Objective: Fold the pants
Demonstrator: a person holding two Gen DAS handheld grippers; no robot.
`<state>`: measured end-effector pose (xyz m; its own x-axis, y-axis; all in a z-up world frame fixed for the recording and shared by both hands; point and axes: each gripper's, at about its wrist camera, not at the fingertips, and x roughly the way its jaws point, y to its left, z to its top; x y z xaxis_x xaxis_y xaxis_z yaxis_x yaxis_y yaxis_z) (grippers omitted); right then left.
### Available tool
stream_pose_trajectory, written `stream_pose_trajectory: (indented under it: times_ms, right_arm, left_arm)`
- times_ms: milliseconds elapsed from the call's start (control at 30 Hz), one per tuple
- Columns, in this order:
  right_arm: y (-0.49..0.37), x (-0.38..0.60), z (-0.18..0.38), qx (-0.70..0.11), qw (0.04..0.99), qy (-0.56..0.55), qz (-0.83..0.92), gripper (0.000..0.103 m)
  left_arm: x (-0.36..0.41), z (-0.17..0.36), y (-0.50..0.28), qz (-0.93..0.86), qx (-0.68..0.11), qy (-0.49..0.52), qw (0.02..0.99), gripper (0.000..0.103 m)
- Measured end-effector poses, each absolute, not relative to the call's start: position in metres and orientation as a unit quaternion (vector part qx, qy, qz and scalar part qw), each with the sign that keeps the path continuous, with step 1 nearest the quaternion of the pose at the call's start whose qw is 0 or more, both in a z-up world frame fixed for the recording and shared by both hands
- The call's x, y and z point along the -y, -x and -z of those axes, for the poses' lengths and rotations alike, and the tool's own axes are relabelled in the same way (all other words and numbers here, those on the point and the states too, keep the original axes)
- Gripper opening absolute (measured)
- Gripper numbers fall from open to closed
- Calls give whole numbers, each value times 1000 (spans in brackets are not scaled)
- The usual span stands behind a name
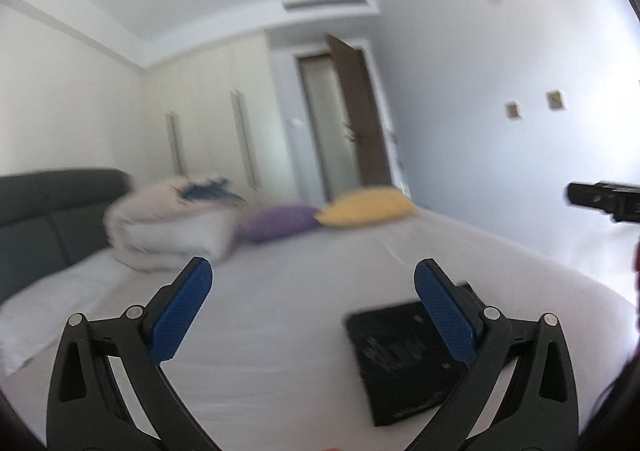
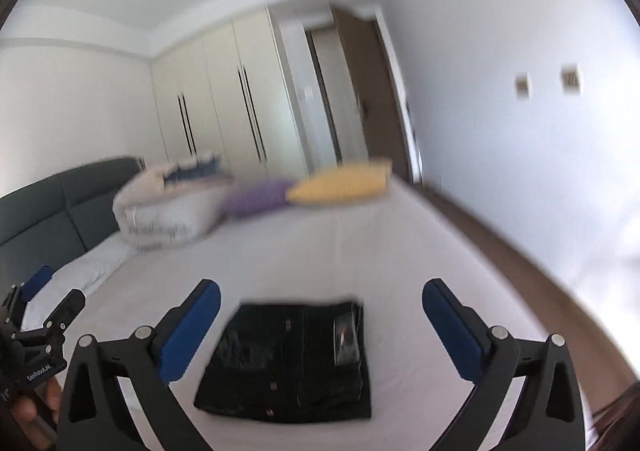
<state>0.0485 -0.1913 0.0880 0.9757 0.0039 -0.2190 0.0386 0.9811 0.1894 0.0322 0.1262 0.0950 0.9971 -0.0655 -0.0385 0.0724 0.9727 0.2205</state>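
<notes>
Black pants (image 2: 288, 359) lie folded into a compact rectangle on the white bed sheet (image 2: 320, 251); in the left wrist view the pants (image 1: 400, 355) show partly behind the right finger. My left gripper (image 1: 314, 271) is open, raised above the bed, nothing between its blue pads (image 1: 184, 311). My right gripper (image 2: 322, 293) is open too, held above the pants and apart from them, with nothing between its blue pads (image 2: 192, 331). The left gripper's fingers (image 2: 52, 307) show at the left edge of the right wrist view, in a hand.
A rolled white duvet (image 2: 168, 207), a purple pillow (image 2: 256, 199) and a yellow pillow (image 2: 340, 179) lie at the far end of the bed. A dark green headboard (image 2: 60, 207) runs on the left. Wardrobes (image 2: 224, 103) and an open brown door (image 2: 368, 91) stand beyond.
</notes>
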Motion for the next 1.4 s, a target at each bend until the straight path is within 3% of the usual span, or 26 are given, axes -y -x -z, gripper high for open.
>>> stream_pose_trajectory:
  times_ms: [100,200,433,633,900,1100,1400]
  right_arm:
    - [-18,188,-122,-61,994,-86,19,103]
    - [12,188,-153,-13,996,-78,42,103]
    - [51,178,-189,23,996,-73,45,103]
    - [28,167,-151,-95,992,-70,43,103]
    - [-10,169,-74,-265,955,-125,46,103]
    - [-18,154,-43,-320,940,-112,49,103]
    - [-21,139,-21,-357,928,-94,44,103]
  left_arm:
    - [-122,-112,1,5,30,-130,991,103]
    - [-121,-125,13,-14,29,-140,990,103]
    - [-129,-137,10,-15,-78,-66,995,103]
    - [-129,-96,-17,5,-205,-42,978,103]
    - [-124,-23,-39,19,-285,-46,957,103]
    - [-121,17,-59,31,-318,-35,947,103]
    - [-125,32,-63,32,-342,-24,939,103]
